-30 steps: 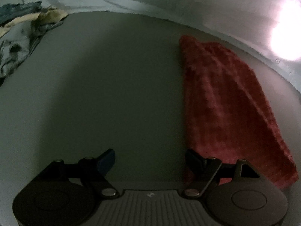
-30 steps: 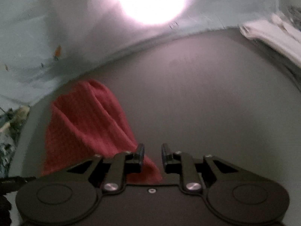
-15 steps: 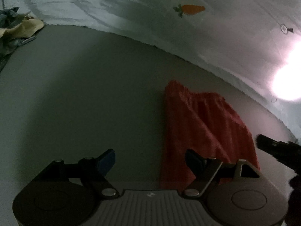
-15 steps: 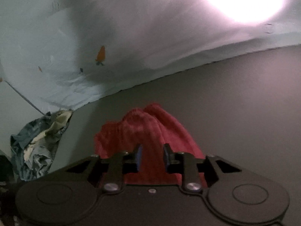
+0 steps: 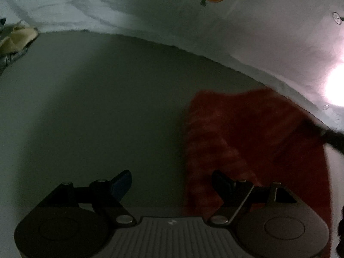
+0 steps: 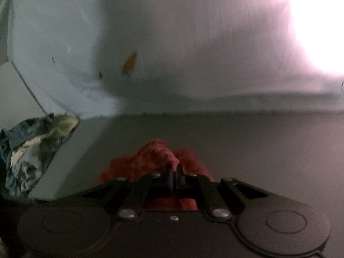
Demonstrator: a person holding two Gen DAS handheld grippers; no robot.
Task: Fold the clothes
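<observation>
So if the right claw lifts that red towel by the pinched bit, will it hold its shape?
Probably not. The red towel bunches into soft folds at the shut right claw, so it looks floppy. Its textured weave likely grips rather than slips.

red cloth [image 6: 154, 157]: i read it as thick ribbed knit, fuzzy and matt.
table [image 5: 107, 107]: smooth, matt grey.
backdrop sheet [image 5: 172, 17]: thin creased cloth with a printed carrot.
right gripper [image 6: 173, 175]: matt black plastic, shiny metal pivot pins.
clothes heap [image 6: 32, 150]: crumpled soft fabric.
</observation>
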